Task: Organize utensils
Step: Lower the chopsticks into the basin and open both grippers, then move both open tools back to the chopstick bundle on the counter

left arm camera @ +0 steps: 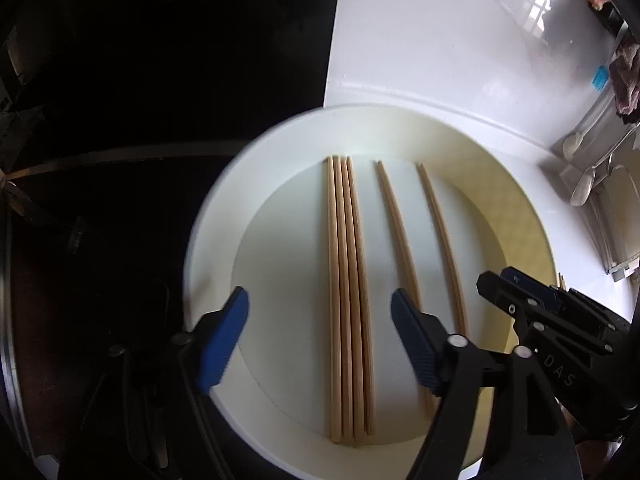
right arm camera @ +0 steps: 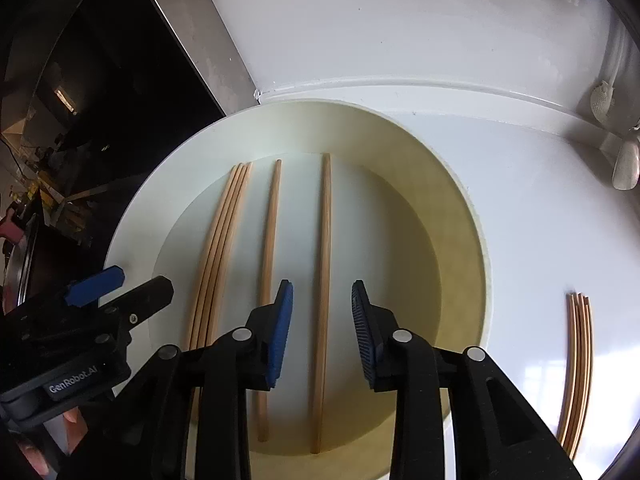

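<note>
A white tray [left arm camera: 216,216] holds wooden chopsticks. A tight bundle of several chopsticks [left arm camera: 348,292] lies on its left, with two single chopsticks [left arm camera: 400,240] [left arm camera: 444,232] to the right. My left gripper [left arm camera: 320,340] is open, its jaws straddling the bundle just above it. My right gripper [right arm camera: 322,330] is open, its jaws either side of the rightmost single chopstick [right arm camera: 325,280]. The other single [right arm camera: 270,240] and the bundle [right arm camera: 222,248] lie to its left. The left gripper also shows in the right wrist view [right arm camera: 108,296], and the right gripper shows in the left wrist view [left arm camera: 520,292].
A second group of chopsticks [right arm camera: 578,368] lies on the white counter [right arm camera: 540,220] right of the tray. White spoons [right arm camera: 626,168] and a brush [right arm camera: 602,98] lie at the far right by the wall. A dark cooktop [right arm camera: 100,80] borders the counter on the left.
</note>
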Demonstrator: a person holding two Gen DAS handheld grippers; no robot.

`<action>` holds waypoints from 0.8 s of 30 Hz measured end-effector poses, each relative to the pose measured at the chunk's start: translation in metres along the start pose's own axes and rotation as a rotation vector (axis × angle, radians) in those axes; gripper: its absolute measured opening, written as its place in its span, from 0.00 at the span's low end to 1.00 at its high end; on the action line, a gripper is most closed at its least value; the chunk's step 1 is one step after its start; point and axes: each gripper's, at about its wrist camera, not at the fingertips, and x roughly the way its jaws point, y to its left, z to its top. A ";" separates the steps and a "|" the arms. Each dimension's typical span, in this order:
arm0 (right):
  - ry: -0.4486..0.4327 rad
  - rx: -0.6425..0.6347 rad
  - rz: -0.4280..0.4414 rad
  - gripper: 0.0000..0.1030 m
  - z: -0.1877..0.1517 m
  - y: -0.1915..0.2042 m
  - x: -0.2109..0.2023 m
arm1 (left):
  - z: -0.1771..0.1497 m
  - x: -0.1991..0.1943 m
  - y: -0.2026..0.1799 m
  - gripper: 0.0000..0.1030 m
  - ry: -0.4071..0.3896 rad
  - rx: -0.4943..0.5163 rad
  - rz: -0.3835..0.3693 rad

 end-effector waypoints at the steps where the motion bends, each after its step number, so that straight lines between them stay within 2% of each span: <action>1: -0.006 -0.001 -0.002 0.34 -0.001 0.000 -0.004 | 0.000 -0.005 0.000 0.74 -0.010 -0.001 0.000; 9: -0.065 -0.010 -0.022 0.47 -0.010 0.003 -0.037 | -0.004 -0.040 0.009 0.85 -0.082 0.000 0.010; 12: -0.078 -0.001 -0.034 0.48 -0.018 -0.002 -0.052 | -0.007 -0.051 0.008 0.88 -0.108 0.008 0.019; 24: -0.109 0.030 -0.073 0.53 -0.054 -0.029 -0.104 | -0.037 -0.080 -0.022 0.88 -0.133 0.038 -0.027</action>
